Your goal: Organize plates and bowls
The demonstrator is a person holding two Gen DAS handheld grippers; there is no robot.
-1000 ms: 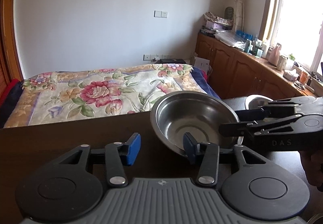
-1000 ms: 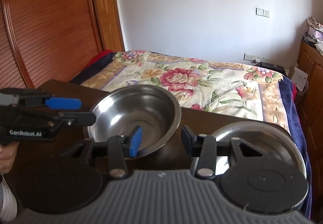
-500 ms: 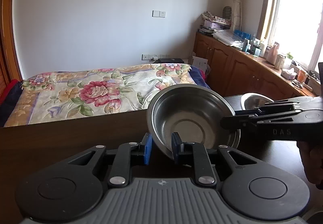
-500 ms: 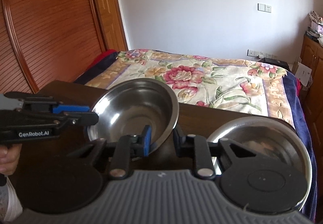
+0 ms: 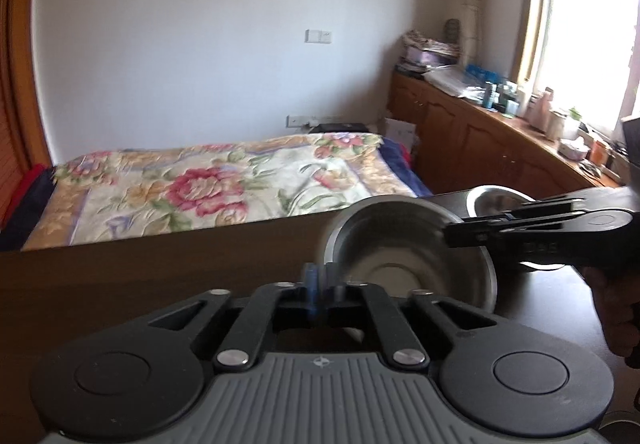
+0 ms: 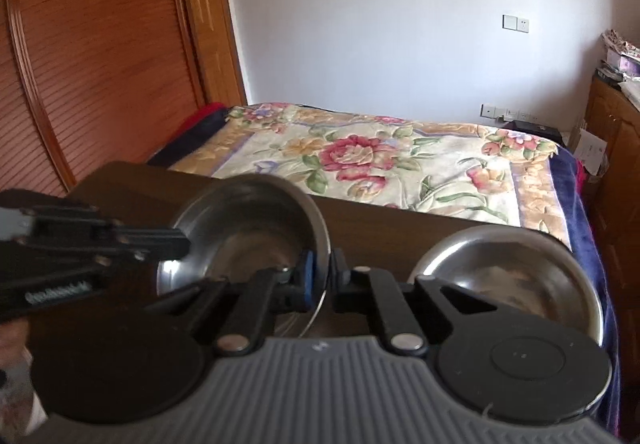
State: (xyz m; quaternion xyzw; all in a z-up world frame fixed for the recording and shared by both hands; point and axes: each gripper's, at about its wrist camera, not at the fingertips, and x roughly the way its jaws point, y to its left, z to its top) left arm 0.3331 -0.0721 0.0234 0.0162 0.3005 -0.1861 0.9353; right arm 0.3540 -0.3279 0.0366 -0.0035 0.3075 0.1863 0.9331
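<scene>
Both my hand-held grippers, left (image 5: 320,280) and right (image 6: 322,276), just closed, clamping the steel bowl (image 6: 248,232) rim. Next: lift level, nest into right-hand bowl (image 6: 508,276).

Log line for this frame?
left gripper: shut on round steel bowl rim | right gripper: shut on opposite rim | second steel bowl: on table
</scene>
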